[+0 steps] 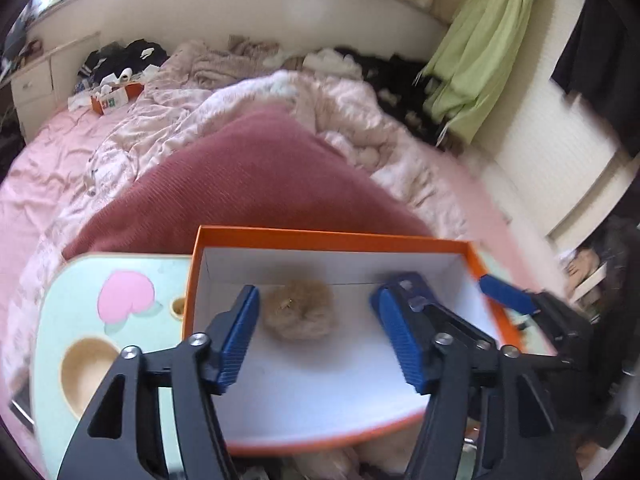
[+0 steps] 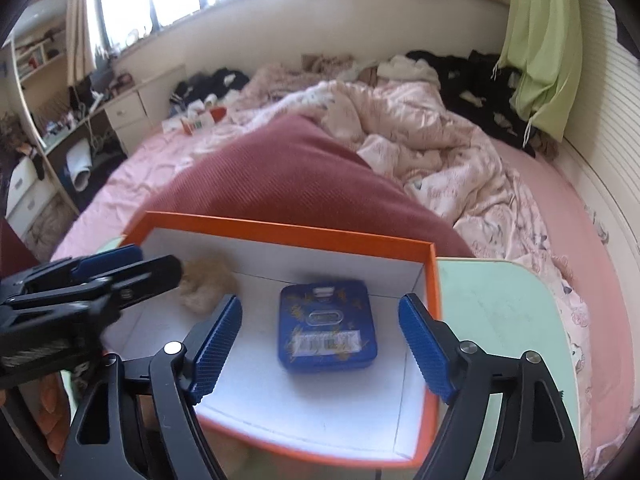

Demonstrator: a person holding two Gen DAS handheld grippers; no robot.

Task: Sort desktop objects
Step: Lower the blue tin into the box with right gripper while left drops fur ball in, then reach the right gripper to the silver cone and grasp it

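Observation:
An orange box (image 1: 328, 236) (image 2: 288, 226) with a white inside stands on a mint-green lap table (image 1: 72, 292) (image 2: 500, 304). On its floor lie a fluffy beige pom (image 1: 298, 312) (image 2: 204, 284) and a blue tin (image 2: 328, 326) (image 1: 414, 278). My left gripper (image 1: 316, 304) hovers open over the pom, pads clear of it on both sides. My right gripper (image 2: 320, 306) stands open around the tin, with a gap at each pad. In the right wrist view the left gripper (image 2: 120, 272) reaches in from the left; in the left wrist view the right gripper's blue finger (image 1: 506, 294) shows at the box's right wall.
The table sits on a bed with a maroon blanket (image 2: 288, 176) just behind the box and a crumpled pink duvet (image 2: 440, 148) beyond. The tabletop has a round cup recess (image 1: 86, 372) at its left. A white drawer unit (image 2: 124, 114) stands left of the bed.

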